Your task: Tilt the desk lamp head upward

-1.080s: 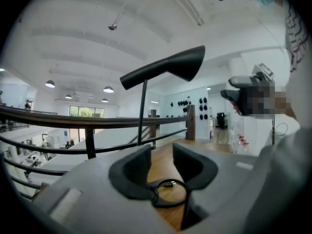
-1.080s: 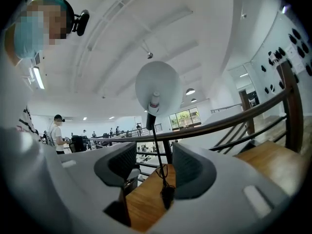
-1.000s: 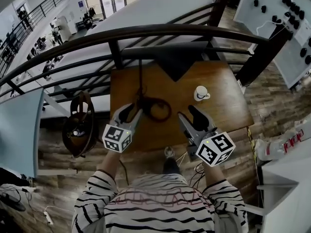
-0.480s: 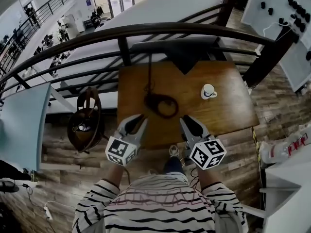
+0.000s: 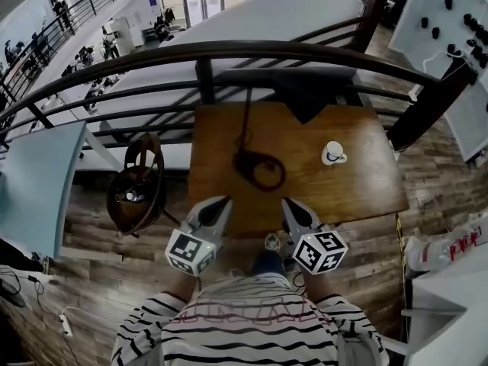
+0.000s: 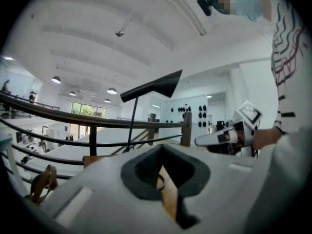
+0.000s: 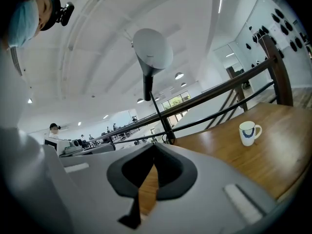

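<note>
The desk lamp stands on the wooden table [image 5: 366,181], its dark cone head [image 5: 305,90] at the far edge on a thin stem above a ring base [image 5: 261,171]. In the left gripper view the head [image 6: 153,87] shows side-on; in the right gripper view its pale underside [image 7: 152,50] faces me. My left gripper [image 5: 222,203] and right gripper [image 5: 287,203] hover at the table's near edge, well short of the lamp. Both have just been closing and are now shut with nothing between the jaws, as the left gripper [image 6: 163,149] and right gripper [image 7: 155,147] each show in their own view.
A white cup [image 5: 333,152] stands on the table's right side, also in the right gripper view as the cup [image 7: 248,132]. A dark curved railing [image 5: 229,52] runs behind the table. A round wooden stool [image 5: 137,189] sits left of it.
Both grippers drew back from over the table to its near edge and their jaws closed from open to shut. The lamp and cup stayed put.
</note>
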`<control>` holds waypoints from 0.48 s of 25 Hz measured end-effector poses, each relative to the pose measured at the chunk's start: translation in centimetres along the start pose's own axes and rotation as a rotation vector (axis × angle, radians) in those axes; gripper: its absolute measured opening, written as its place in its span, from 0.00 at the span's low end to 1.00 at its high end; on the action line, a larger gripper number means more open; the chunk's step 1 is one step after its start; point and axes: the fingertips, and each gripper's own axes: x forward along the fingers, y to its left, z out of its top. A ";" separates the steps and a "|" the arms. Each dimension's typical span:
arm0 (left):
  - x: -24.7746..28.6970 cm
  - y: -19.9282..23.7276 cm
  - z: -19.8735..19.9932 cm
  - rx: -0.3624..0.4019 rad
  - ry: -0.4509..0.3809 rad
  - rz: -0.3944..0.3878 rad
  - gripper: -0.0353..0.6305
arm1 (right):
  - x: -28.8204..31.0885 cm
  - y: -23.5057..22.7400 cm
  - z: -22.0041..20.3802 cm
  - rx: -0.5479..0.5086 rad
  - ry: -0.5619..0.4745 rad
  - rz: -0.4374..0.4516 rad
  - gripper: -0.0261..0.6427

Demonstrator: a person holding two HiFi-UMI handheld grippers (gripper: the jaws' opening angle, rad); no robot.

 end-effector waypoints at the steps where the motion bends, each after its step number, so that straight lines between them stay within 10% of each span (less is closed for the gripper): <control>1: -0.1 0.1 -0.1 -0.007 0.001 0.003 0.06 | 0.2 0.1 -0.2 -0.003 0.009 0.004 0.04; 12: -1.2 0.9 -0.4 -0.046 0.036 0.042 0.06 | 1.0 0.2 -0.7 -0.030 0.085 0.024 0.04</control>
